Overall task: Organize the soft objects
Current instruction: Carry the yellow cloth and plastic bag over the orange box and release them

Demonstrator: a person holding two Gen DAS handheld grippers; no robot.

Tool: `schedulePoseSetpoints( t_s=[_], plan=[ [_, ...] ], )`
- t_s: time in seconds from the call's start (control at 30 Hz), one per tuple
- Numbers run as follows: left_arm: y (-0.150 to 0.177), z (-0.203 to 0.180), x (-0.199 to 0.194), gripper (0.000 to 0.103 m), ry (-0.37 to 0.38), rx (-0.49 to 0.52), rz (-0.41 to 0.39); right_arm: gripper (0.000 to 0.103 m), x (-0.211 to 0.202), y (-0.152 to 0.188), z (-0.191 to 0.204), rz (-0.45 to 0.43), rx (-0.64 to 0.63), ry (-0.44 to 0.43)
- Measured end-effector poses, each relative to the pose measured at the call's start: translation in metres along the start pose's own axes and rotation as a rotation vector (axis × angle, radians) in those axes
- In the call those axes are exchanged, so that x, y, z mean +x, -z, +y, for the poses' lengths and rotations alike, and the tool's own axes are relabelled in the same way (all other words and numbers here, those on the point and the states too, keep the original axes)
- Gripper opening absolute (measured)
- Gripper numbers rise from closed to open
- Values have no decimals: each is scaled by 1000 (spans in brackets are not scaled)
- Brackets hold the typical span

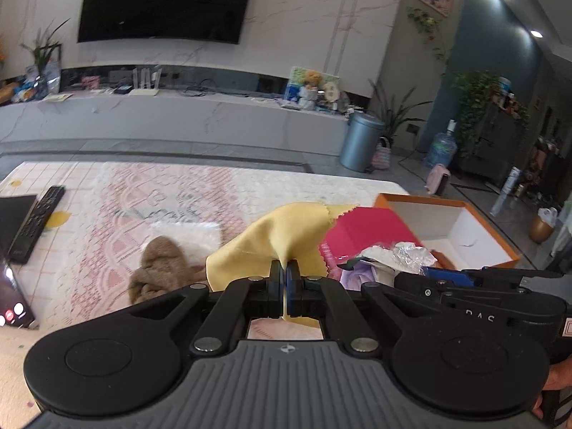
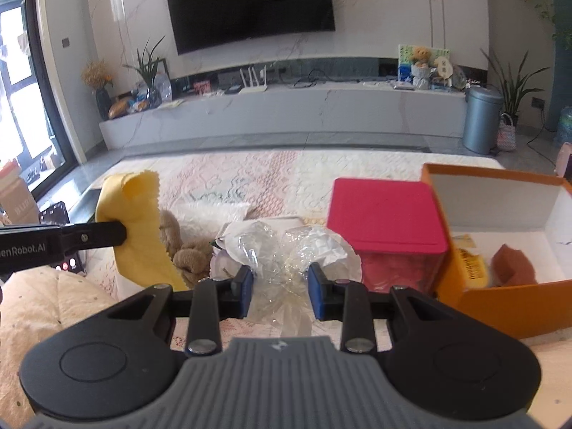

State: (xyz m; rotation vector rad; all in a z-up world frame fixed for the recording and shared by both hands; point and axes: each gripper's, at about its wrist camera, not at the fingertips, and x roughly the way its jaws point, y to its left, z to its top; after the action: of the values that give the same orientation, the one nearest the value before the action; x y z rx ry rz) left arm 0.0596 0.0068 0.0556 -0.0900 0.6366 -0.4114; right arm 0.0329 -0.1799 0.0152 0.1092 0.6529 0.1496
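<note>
My left gripper point(image 1: 285, 268) is shut on a yellow cloth point(image 1: 271, 239) and holds it lifted above the table; the cloth also shows at the left of the right wrist view point(image 2: 139, 228). My right gripper point(image 2: 280, 280) is open around a crumpled clear plastic wrap point(image 2: 282, 250) without closing on it. A brown knitted cloth point(image 1: 161, 268) lies on the table beside a white fluffy pad point(image 1: 189, 236). A pink foam block point(image 2: 386, 214) stands beside an open orange box point(image 2: 497, 304) that holds a brown piece point(image 2: 514, 264) and a yellow item point(image 2: 472, 268).
A patterned pink tablecloth point(image 1: 171, 196) covers the table. A remote control point(image 1: 37, 225) and a phone point(image 1: 12, 304) lie at the left. A beige cushion point(image 2: 53, 304) sits at the near left. A grey bin point(image 2: 481, 119) stands on the floor beyond.
</note>
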Motion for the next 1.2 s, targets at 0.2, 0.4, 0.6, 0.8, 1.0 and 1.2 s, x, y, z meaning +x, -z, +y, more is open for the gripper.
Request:
schedulePoseSetpoints(
  t_s=[0.2, 0.4, 0.6, 0.8, 1.0, 1.2],
  plan=[
    [-19, -45, 15, 1, 124, 85, -1, 32, -39, -9, -44, -56, 30, 65],
    [-46, -91, 54, 1, 231, 170, 29, 32, -66, -25, -99, -86, 48, 151],
    [-67, -142, 106, 1, 312, 277, 91, 33, -65, -47, -159, -75, 70, 214],
    [-74, -187, 170, 1, 332, 418, 185, 33, -26, -66, -215, 1, 102, 242],
    [-73, -206, 237, 1, 277, 515, 289, 33, 25, -79, -253, 101, 96, 260],
    [-67, -211, 281, 1, 232, 611, 362, 33, 79, -87, -276, 195, 72, 258]
  ],
)
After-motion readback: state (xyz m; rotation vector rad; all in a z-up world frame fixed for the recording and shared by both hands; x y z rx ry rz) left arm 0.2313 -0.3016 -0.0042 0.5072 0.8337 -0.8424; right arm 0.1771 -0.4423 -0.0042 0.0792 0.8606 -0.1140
